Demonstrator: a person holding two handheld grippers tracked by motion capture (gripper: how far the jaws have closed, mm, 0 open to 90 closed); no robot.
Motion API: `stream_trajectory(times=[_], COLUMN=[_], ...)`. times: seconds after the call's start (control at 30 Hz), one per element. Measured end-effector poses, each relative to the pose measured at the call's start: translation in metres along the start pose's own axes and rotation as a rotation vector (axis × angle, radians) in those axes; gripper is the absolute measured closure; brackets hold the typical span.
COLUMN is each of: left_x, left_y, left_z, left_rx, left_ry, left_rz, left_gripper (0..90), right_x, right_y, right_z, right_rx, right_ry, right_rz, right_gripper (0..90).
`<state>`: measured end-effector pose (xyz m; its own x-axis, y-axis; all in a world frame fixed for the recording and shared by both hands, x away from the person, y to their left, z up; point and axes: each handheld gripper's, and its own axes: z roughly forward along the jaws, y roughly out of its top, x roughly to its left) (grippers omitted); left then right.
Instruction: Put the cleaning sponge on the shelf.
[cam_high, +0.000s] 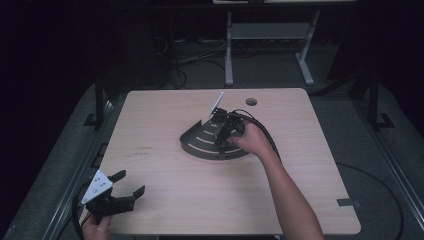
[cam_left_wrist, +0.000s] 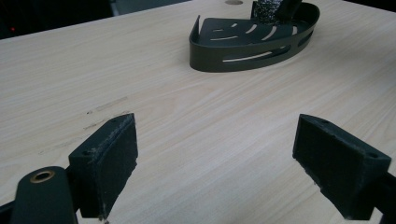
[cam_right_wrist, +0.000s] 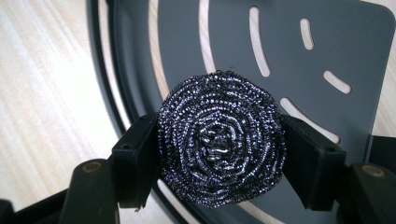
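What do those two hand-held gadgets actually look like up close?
Each is a black tool with two blocky jaws. The left gripper carries a pale grey three-cornered plate with small dark dots, and a black cable loops from it. Its pads are thick, matte black and scuffed, with brass-coloured bolts behind. The right gripper trails a thick black cable. Both forearms are bare, with no sleeves.

Coiled steel-wire scourer (cam_right_wrist: 221, 140) glinting and rough, matt dark-grey slotted corner caddy (cam_right_wrist: 299, 70) smooth like painted metal, pale wood-grain table (cam_high: 165, 165) with satin finish, gripper pads (cam_left_wrist: 108, 161) matt black, scuffed.
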<state>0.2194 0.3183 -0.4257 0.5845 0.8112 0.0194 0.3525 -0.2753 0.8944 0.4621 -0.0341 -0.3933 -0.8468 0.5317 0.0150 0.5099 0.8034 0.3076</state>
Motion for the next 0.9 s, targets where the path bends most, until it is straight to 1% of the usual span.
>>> stream_trajectory(times=[0.1, 0.23, 0.27, 0.33, 0.37, 0.4, 0.47, 0.53, 0.57, 0.73, 0.9], left_x=[-0.001, -0.001, -0.001, -0.001, -0.001, -0.001, -0.001, -0.001, -0.001, -0.001, -0.001], left_y=[0.000, 0.000, 0.000, 0.000, 0.000, 0.000, 0.000, 0.000, 0.000, 0.000, 0.000], left_z=[0.000, 0.001, 0.001, 0.001, 0.001, 0.001, 0.001, 0.001, 0.001, 0.001, 0.001], left_rx=[-0.001, 0.002, 0.002, 0.000, 0.002, 0.003, 0.004, 0.001, 0.002, 0.005, 0.003], left_ry=[-0.001, -0.001, -0.001, -0.003, -0.002, -0.003, -0.002, -0.002, -0.001, 0.000, 0.001], left_rz=[-0.001, 0.000, 0.000, 0.000, 0.002, 0.003, 0.004, 0.002, -0.001, -0.001, -0.001], left_gripper=[13.2, 13.3, 13.2, 13.2, 13.3, 13.2, 13.3, 13.2, 13.3, 13.3, 13.2], right_x=[-0.003, -0.008, -0.008, -0.011, -0.012, -0.013, -0.013, -0.015, -0.015, -0.013, -0.014], right_y=[0.000, -0.002, -0.002, -0.005, -0.006, -0.007, -0.008, -0.008, -0.008, -0.007, -0.006], right_z=[0.004, 0.010, 0.010, 0.015, 0.016, 0.017, 0.018, 0.019, 0.020, 0.024, 0.026], right_rx=[-0.005, -0.014, -0.014, -0.013, -0.005, -0.002, -0.003, -0.006, -0.005, 0.005, 0.002], right_ry=[0.000, 0.016, 0.016, 0.019, 0.021, 0.014, 0.010, 0.017, 0.024, 0.009, 0.010], right_rz=[0.016, 0.050, 0.050, 0.077, 0.078, 0.079, 0.081, 0.088, 0.101, 0.096, 0.097], right_gripper=[32.2, 32.2, 32.2, 32.1, 32.1, 32.1, 32.1, 32.1, 32.1, 31.9, 31.9])
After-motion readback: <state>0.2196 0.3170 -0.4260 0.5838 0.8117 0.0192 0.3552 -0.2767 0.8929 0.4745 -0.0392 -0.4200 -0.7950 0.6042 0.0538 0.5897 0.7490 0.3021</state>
